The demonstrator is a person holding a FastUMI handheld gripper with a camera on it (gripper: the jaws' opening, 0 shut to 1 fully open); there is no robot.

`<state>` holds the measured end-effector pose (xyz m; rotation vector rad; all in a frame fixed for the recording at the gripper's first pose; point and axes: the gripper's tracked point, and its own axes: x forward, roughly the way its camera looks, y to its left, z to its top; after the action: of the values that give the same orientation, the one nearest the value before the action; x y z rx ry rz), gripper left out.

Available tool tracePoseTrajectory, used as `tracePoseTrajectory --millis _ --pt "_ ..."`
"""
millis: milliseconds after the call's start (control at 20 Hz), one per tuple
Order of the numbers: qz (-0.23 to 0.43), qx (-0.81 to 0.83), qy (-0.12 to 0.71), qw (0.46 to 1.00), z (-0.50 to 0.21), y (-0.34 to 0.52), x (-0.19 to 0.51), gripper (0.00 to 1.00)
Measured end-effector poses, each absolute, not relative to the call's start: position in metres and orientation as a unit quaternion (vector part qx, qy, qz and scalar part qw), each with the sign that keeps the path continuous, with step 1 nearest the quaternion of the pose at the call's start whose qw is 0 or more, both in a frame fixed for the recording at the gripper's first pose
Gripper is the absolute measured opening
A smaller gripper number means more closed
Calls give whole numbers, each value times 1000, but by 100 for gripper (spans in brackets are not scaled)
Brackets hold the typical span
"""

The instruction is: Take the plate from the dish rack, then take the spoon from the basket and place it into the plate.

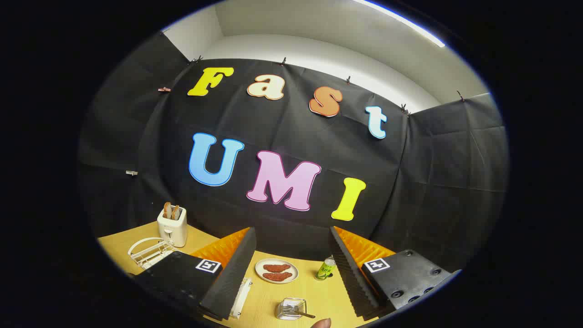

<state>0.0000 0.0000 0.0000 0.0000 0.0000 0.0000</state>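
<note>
The plate [276,271] lies flat on the wooden table [314,291], ahead of the gripper [291,273] and between the lines of its two fingers, with two brown patties on it. Nearer the camera, just short of the plate, a small wire basket [291,308] stands on the table with a spoon [301,313] lying in it, handle pointing out to the right. A white dish rack [148,252] sits on the table to the left, beyond the left finger, and a white toaster [172,224] with two slices of bread upright in its slots stands just behind it.

The gripper is held level above the table, aimed at the booth's back wall, its jaws spread wide and holding nothing; the fingers carry dark ribbed pads [227,273] with orange backs. Each finger block bears a square black-and-white marker. A fingertip [322,323] shows at the bottom, just beside the basket.

A green can [325,269] leans just beside the right finger; its label is too small to read. A white object [241,298] beside the left pad is partly hidden, perhaps a handle.
</note>
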Motion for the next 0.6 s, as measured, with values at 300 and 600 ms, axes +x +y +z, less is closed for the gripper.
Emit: tracePoseTrajectory --millis 300,600 --pt "6 -2 3 1000 0 11 3 98" --pt "12 -4 11 1000 -3 24 10 98"
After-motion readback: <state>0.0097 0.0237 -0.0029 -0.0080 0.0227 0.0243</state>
